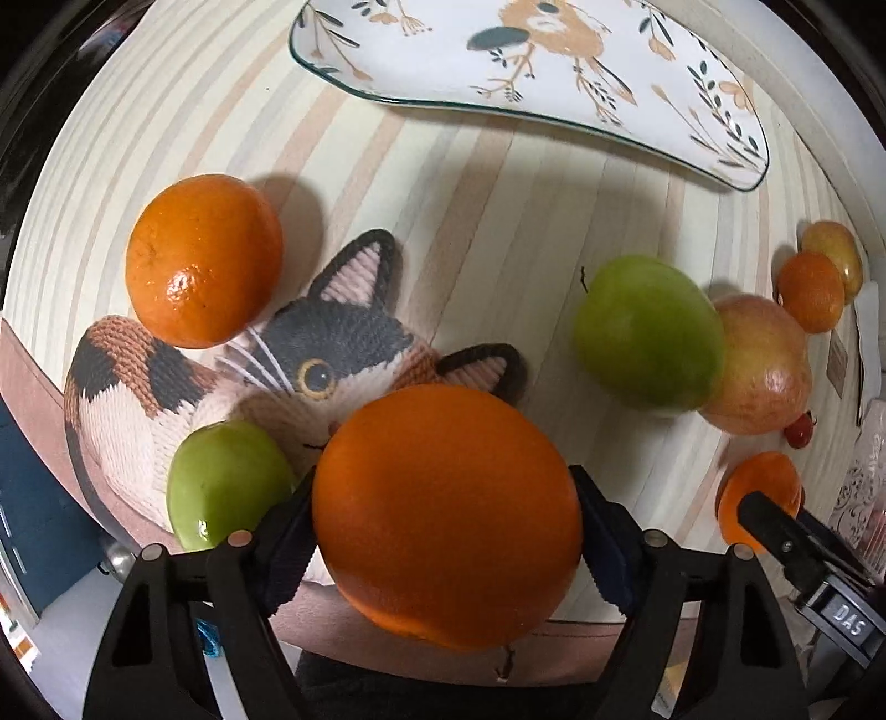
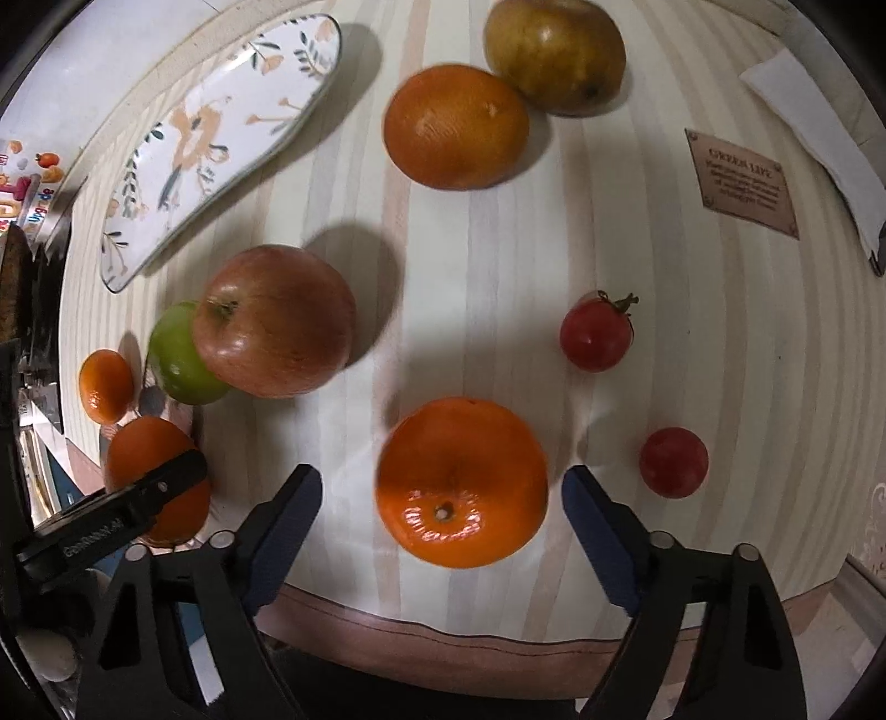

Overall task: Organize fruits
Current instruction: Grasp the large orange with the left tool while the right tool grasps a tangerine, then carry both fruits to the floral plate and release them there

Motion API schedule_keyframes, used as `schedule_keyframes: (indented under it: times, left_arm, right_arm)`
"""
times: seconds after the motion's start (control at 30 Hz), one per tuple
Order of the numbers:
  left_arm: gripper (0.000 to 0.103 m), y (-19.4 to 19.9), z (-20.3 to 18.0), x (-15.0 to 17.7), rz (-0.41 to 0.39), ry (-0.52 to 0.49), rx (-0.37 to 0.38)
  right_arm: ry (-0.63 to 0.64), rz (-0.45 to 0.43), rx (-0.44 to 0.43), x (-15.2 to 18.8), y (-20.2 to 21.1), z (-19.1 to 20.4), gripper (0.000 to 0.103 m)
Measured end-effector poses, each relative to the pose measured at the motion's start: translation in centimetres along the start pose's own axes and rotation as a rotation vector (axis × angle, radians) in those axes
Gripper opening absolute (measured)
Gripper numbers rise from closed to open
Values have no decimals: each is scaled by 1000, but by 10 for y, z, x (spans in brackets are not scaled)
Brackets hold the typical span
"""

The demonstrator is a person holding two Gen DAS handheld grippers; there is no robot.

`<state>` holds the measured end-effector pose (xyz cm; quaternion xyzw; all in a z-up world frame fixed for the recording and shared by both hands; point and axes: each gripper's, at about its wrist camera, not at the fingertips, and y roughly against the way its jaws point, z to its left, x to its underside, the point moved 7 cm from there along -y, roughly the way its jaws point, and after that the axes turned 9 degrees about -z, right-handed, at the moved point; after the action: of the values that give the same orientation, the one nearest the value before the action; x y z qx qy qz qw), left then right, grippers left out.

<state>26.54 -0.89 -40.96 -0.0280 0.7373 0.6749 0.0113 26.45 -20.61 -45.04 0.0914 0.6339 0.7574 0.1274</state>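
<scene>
My left gripper (image 1: 446, 520) is shut on a large orange (image 1: 446, 515), held above the table's near edge beside a knitted cat coaster (image 1: 249, 376). A mandarin (image 1: 202, 260) and a small green apple (image 1: 227, 482) sit on the coaster. A green apple (image 1: 648, 332) and a red apple (image 1: 767, 371) lie to the right. My right gripper (image 2: 443, 490) is open around an orange (image 2: 462, 482) on the table, fingers apart from it. The left gripper also shows in the right wrist view (image 2: 155, 482) with its orange (image 2: 149, 459).
A white bird-patterned plate (image 1: 692, 83) lies at the far side, also in the right wrist view (image 2: 183, 149). Another orange (image 2: 457, 127), a yellow-brown apple (image 2: 554, 52), two small red fruits (image 2: 595, 332) (image 2: 673, 462), a brown label card (image 2: 742, 177) and a napkin (image 2: 819, 138) are on the striped cloth.
</scene>
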Motion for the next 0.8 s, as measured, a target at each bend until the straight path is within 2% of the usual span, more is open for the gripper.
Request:
schedule_keyframes:
  times: [0.1, 0.4, 0.63, 0.8]
  left_arm:
    - [81, 1, -2, 1, -14, -8, -17]
    - [80, 4, -7, 1, -38, -2, -18]
    - [80, 42, -11, -1, -72, -1, 69]
    - [80, 95, -19, -33, -141, 9, 172]
  right_arm:
    - [24, 16, 7, 2, -4, 0, 67]
    - [56, -3, -20, 8, 8, 5, 66]
    - [83, -40, -77, -8, 54, 14, 66]
    - [109, -107, -150, -41, 99, 37, 66]
